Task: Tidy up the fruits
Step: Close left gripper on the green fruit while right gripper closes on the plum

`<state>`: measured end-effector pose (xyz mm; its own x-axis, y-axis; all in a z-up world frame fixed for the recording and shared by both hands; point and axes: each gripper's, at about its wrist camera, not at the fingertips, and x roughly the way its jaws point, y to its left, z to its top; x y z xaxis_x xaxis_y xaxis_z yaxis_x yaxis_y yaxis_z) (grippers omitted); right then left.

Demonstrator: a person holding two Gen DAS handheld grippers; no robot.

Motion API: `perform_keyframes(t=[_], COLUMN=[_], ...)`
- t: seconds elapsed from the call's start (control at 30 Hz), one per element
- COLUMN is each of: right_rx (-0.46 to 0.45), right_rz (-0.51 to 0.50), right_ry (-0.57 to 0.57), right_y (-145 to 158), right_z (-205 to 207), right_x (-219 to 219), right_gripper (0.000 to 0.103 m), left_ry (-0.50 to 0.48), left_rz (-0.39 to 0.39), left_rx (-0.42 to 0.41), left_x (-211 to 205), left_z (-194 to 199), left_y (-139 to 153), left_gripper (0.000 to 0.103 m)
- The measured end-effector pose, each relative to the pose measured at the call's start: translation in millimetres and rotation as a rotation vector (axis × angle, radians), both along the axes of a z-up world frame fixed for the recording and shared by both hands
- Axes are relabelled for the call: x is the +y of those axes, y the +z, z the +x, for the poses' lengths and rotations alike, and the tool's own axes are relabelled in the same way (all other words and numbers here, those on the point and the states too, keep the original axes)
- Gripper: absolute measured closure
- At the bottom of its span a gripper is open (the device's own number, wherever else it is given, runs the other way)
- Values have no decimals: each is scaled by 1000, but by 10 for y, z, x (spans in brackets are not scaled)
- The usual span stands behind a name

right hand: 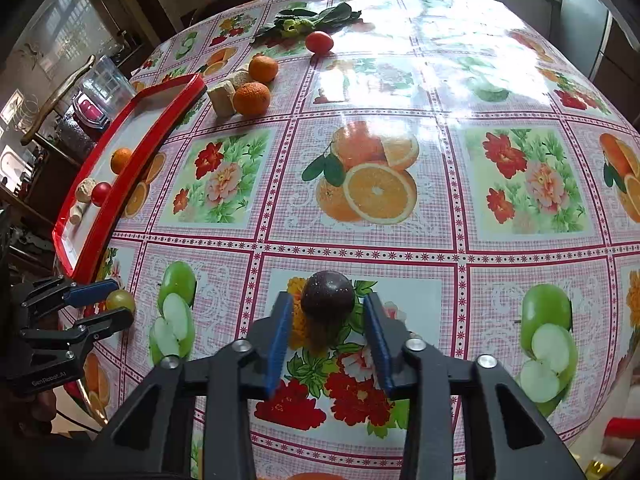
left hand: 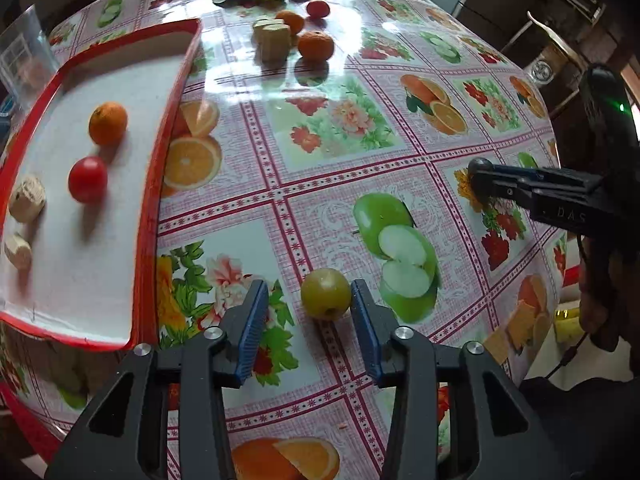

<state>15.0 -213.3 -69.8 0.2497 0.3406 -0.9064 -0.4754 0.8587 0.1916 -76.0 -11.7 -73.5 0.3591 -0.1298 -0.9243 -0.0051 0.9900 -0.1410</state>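
Small green apple (left hand: 326, 293) sits low centre; dark purple plum (right hand: 328, 298) low centre; oranges (left hand: 315, 45) and tomato (left hand: 318, 8) lie upper centre.

Glossy plastic tablecloth (right hand: 400, 92) catching window glare, shiny red plastic tray (left hand: 154, 184) with matt white floor, ribbed blue gripper pads (left hand: 256, 316), smooth-skinned green fruit (left hand: 326, 294)
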Motion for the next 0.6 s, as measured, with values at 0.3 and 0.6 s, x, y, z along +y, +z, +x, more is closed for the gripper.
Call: perform_keyframes(t=[0.3, 0.6], right_rx=[-17, -29], right_rz=[33, 82], right_ry=[22, 64], right_y=[140, 325], right_z=[-28, -21], right_x=[55, 300], right_gripper=[78, 78], left_ry=[-18, 50], left_rz=[-33, -46], left_rx=[-12, -51], left_x=[0, 196], left_z=[40, 93], left_y=[94, 303], left_gripper=[82, 82])
